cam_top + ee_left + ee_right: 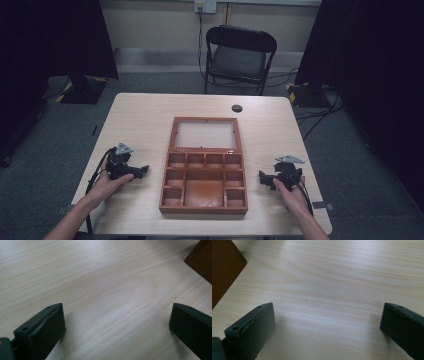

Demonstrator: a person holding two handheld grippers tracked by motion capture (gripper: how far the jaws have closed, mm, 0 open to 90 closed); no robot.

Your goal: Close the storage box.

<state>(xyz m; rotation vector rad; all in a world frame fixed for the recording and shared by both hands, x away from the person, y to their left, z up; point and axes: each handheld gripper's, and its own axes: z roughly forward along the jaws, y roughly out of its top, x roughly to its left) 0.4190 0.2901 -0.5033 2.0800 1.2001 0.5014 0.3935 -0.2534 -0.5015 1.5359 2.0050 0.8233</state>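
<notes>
Centre of the table (135, 115), toward the near edge, sits a wooden compartment box (204, 187) with its glass-paned lid (205, 134) swung open and lying flat on the far side; all compartments look empty from the high view. Left gripper (142, 171) rests on the table just left of the box, jaws spread wide, nothing between them; in the left gripper view only bare wood grain lies between the jaws, with a box corner (201, 260) at upper right. Right gripper (262, 176) mirrors it just right of the box, jaws also wide and empty, box corner (223, 267) at upper left in the right gripper view. Both point inward at the box side walls. My read: the job is closing the lid, and nothing is grasped yet. To do it well: brace the tray with one gripper against a side wall so it can't slide, reach the other to the lid's far rail, pinch the wooden frame rather than the pane, then swing it over the hinge slowly and lower it, not drop it.
</notes>
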